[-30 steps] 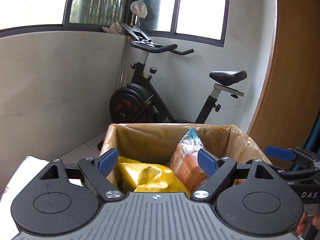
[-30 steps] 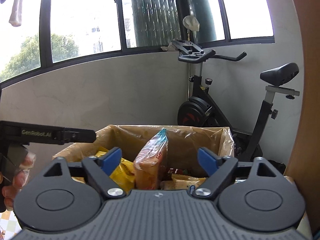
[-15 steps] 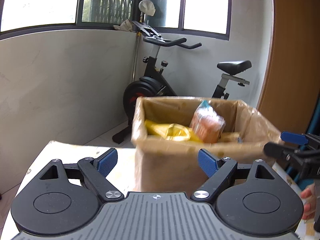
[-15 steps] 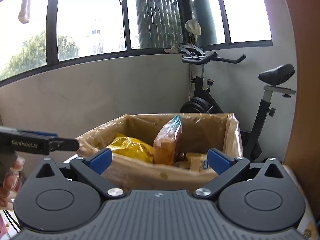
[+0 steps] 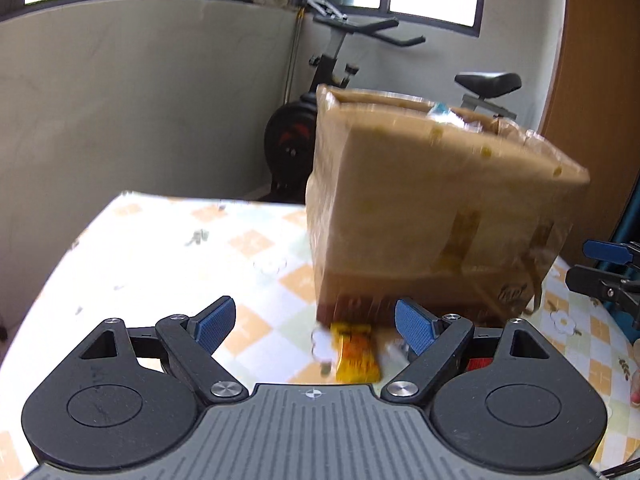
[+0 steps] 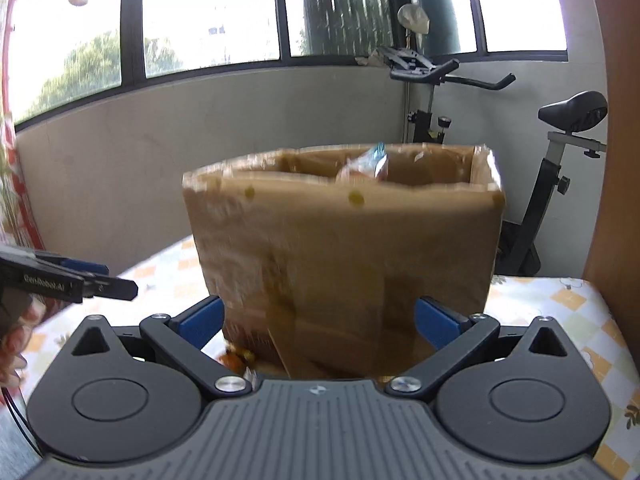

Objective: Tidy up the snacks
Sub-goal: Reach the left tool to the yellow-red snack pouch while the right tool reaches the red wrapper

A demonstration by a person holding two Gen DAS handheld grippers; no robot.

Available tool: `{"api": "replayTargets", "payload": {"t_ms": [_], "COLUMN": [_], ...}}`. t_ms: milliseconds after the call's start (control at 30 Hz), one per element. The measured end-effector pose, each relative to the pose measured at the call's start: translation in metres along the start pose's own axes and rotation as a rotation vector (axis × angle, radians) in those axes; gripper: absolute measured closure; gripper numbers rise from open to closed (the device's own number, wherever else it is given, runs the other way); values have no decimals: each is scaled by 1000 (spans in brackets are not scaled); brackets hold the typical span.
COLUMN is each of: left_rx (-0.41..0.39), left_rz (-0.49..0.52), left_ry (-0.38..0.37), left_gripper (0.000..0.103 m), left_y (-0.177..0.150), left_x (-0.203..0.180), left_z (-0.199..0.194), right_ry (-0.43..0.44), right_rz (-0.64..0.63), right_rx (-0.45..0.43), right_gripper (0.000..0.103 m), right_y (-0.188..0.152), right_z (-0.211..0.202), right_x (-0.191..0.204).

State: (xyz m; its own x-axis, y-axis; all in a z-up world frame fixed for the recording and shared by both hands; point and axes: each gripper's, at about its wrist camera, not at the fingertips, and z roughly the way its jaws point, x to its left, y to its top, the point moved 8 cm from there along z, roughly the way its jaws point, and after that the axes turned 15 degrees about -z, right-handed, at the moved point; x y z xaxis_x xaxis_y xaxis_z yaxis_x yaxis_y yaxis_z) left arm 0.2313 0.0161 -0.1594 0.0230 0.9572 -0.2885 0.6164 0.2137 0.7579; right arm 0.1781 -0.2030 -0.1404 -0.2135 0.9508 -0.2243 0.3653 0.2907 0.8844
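the left gripper (image 5: 315, 325) is standing with its fingers (image 5: 213, 323) wide and nothing between the pads, and the right gripper (image 6: 318, 322) is spread as wide as it goes, also empty, its blue fingers (image 6: 437, 322) framing the lower front of the cardboard box (image 6: 344, 264) without pressing on it.

just ahead of the left gripper, lying flat on the counter (image 5: 168, 256), a small yellow-orange snack packet (image 5: 356, 354) is sitting at the foot of the box, its far end touching or nearly touching the box's base (motion blur is keeping that unclear). its long axis is running roughly away from the camera, in line with the way the fingers are pointing, and it is lying a little toward the right-hand finger rather than dead centre. in the right wrist view the same packet (image 6: 236, 358) is only peeking out low on the left, mostly hidden behind the finger linkage, so the left hand is looking like the nearer and better placed one.

a bagged snack (image 6: 366, 166) is poking up inside the box. an exercise bike (image 6: 520, 152) is standing behind.
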Motion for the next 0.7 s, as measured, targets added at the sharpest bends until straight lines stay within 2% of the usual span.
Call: {"api": "replayTargets", "payload": {"t_ms": [100,233,467,700], "left_rx": [20,41,79,119], "left_rz": [-2,-17,-8,12], "left_ry": [15,21,38,48], "left_gripper": [14,14,15,15], "left_y": [-13,-29,-49,-64], "left_x": [4,9,11,18], "left_z": [4,8,20,29], "right_ry": [42,51,104,109], "right_rz": [-10,-31,-79,-72], "right_rx": [51,119,256,265], "right_gripper": [3,3,16,32], "right_y": [-19,-44,-93,-105], "right_z": [7,20,48,71], "right_x": [7,12,21,21]}}
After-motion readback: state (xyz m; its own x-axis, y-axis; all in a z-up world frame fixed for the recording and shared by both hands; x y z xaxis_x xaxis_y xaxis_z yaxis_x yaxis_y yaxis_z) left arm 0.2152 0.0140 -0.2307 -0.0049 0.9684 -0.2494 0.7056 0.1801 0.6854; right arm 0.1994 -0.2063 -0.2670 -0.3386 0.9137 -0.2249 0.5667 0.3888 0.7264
